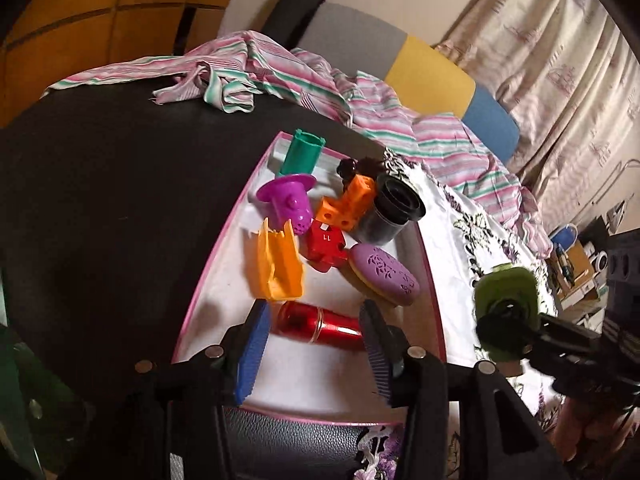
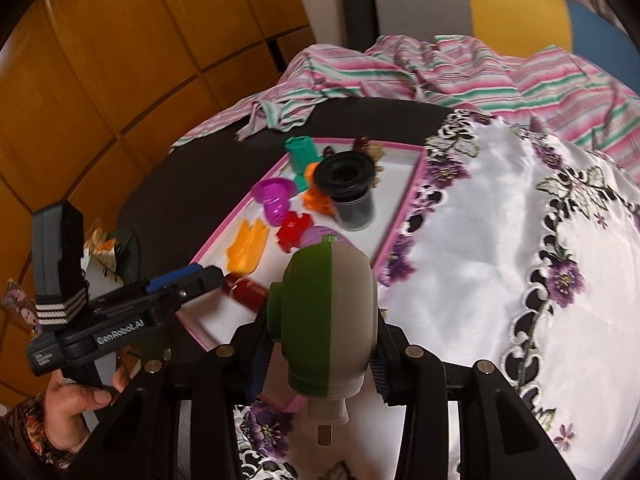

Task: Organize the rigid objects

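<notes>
Our right hand-held gripper clenches the green-white plug-in device; left hand-held gripper released, fingers straddling the red cylinder at the tray's 6 o'clock.

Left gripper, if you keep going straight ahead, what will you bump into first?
Most likely the red metallic bottle, lying on its side in the pink-rimmed tray, right between the left gripper's open fingers. The yellow plastic piece lies just beyond it.

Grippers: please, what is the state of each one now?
Left gripper: open, its fingers on either side of the red cylinder.
Right gripper: closed on the green and grey object.
</notes>
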